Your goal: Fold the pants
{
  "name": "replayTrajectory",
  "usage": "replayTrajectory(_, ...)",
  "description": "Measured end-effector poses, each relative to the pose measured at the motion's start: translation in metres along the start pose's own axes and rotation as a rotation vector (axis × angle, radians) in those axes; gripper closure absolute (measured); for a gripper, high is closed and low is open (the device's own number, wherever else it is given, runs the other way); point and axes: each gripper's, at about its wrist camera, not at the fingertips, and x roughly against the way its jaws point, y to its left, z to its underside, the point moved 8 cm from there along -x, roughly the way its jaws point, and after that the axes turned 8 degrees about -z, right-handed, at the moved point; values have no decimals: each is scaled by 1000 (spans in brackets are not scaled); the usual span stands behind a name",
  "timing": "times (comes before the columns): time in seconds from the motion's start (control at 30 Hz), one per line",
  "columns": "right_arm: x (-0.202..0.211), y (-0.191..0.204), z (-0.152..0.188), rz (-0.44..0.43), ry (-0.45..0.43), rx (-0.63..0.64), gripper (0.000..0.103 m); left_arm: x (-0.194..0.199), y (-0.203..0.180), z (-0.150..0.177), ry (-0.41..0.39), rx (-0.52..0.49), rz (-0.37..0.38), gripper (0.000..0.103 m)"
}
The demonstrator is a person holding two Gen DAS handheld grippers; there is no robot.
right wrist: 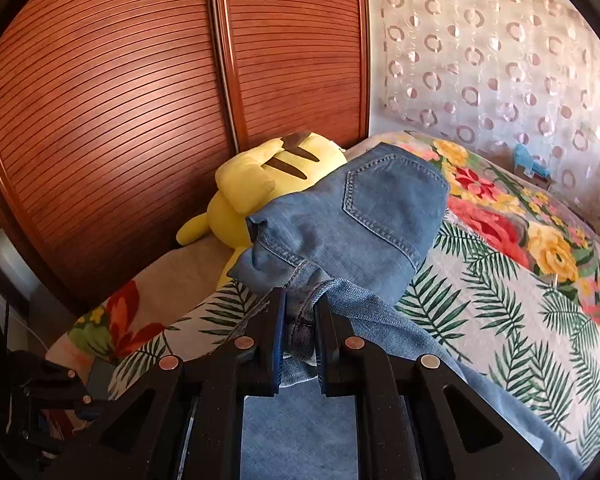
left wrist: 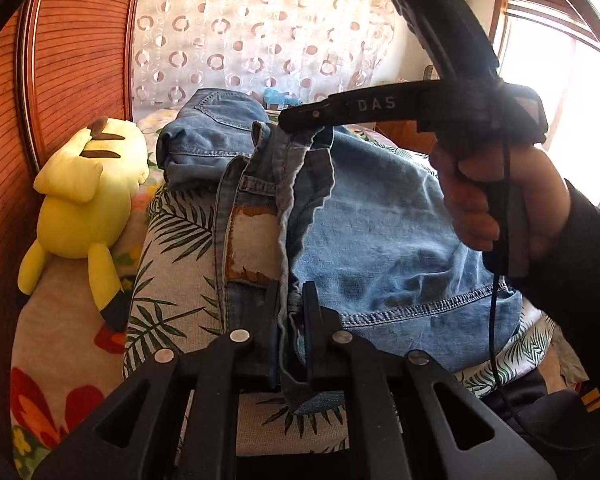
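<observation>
Light blue jeans (left wrist: pixel 372 216) lie bunched on a bed, a torn patch (left wrist: pixel 252 244) showing on one leg. My left gripper (left wrist: pixel 291 300) is shut on a hem edge of the jeans close to the camera. In the left wrist view my right gripper (left wrist: pixel 300 122), held by a hand (left wrist: pixel 496 200), pinches another denim edge higher up. In the right wrist view my right gripper (right wrist: pixel 300 312) is shut on a bunched fold of the jeans (right wrist: pixel 352 216), whose back pocket lies beyond it. The left gripper (right wrist: pixel 76 396) shows at the lower left edge there.
A yellow plush toy (left wrist: pixel 80 196) lies left of the jeans against a wooden slatted wardrobe (right wrist: pixel 120 120). A palm-leaf cover (right wrist: pixel 500 304) and floral blanket (right wrist: pixel 500 216) spread over the bed. A patterned curtain (left wrist: pixel 260 32) hangs behind; a bright window (left wrist: pixel 560 80) is at right.
</observation>
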Motion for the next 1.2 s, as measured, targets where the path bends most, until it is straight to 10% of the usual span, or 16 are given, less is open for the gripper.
replayTrajectory(0.3,21,-6,-4,22,-84,-24,66,5,4,-6,-30,41,4,27)
replayTrajectory(0.73,122,-75,94,182,-67,-62,55,4,-18,-17,-69,7,-28,26)
replayTrajectory(1.2,104,-140,156,167,48,-342,55,-20,-58,-18,-36,-55,-4,26)
